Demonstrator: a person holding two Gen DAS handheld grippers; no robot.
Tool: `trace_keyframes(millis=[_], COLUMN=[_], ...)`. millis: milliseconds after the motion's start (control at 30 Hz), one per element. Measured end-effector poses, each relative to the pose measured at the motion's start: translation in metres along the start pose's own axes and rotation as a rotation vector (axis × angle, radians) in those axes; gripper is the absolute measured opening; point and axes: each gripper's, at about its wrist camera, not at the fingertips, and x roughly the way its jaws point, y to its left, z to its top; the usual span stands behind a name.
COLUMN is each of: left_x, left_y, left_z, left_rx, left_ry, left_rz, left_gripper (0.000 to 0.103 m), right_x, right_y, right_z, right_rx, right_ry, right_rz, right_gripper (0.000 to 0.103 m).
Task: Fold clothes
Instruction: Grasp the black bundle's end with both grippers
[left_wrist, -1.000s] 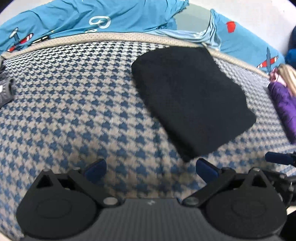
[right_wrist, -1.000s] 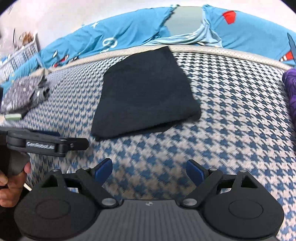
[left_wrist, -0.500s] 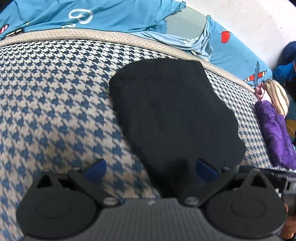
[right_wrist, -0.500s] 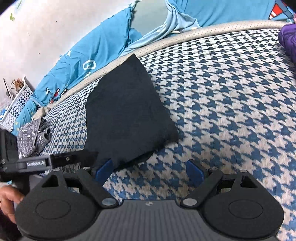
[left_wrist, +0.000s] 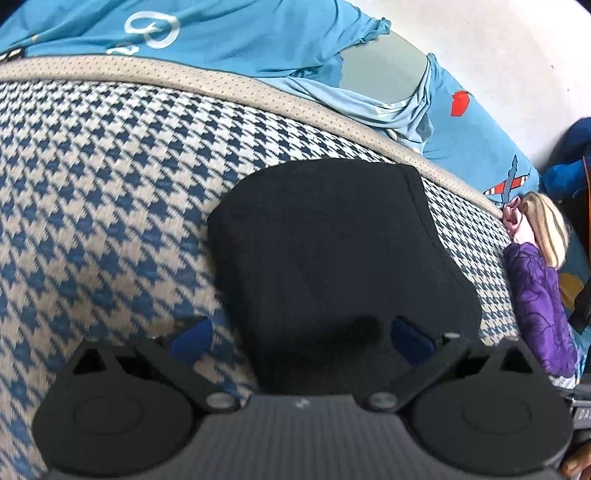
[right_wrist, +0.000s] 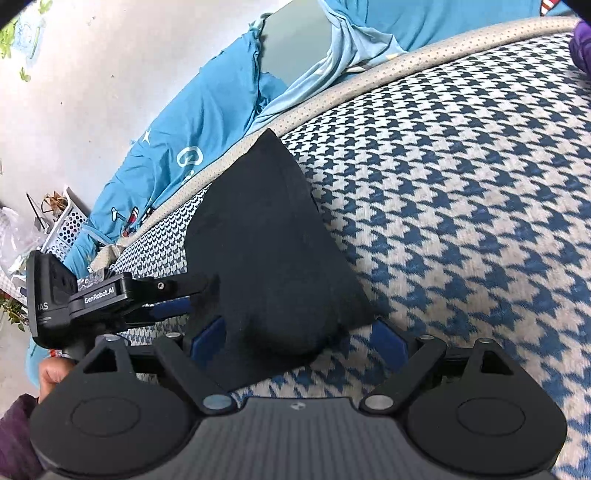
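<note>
1. Spread under everything: a bed (left_wrist: 92, 206) in blue-and-cream houndstooth cover, beige piping along its far edge.
2. Beyond the piping, a rumpled blue sheet (left_wrist: 258, 40) printed with aeroplanes, against a pale wall; well clear of the work.
3. Black cloth (left_wrist: 325, 251) lying flat on the bed, already folded to a compact slab; a second ago far ahead in both views, now filling the middle of each and reaching right down between the fingers.
4. Left gripper (left_wrist: 299, 338) closed in on the near edge of the cloth, fingers wide, nothing pinched; seen from the right wrist view poking in at the cloth's left side.
5. Right gripper (right_wrist: 297, 338) likewise brought low over the near corner, fingers wide and straddling it, not gripping.
6. Judged from this: both ends lined up for a pinch and another fold, or a lift away.
7. Purple garment (left_wrist: 539, 299) at the bed's right edge, beside the cloth but apart; nothing blocking.
</note>
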Motion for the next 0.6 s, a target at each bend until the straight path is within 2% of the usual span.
trace_keyframes(millis=[167, 367, 600], left_x=[0.008, 0.015, 0.02], left_y=[-0.005, -0.001, -0.003], left_z=[0.007, 0.015, 0.019], left_rx=[0.024, 0.002, 0.024], left_ry=[-0.013, -0.031, -0.053], left_rz=[0.001, -0.021, -0.02], left_gripper=[0.103, 0.103, 0.103], right_x=[0.014, 0.022, 0.031], right_y=[0.004, 0.003, 0.005], right_z=[0.006, 0.011, 0.015], right_rx=[-0.023, -0.026, -0.036], right_ry=[-0.01, -0.025, -0.048], right_rz=[0.002, 0.019, 0.023], right_gripper=[0.087, 0.086, 0.075])
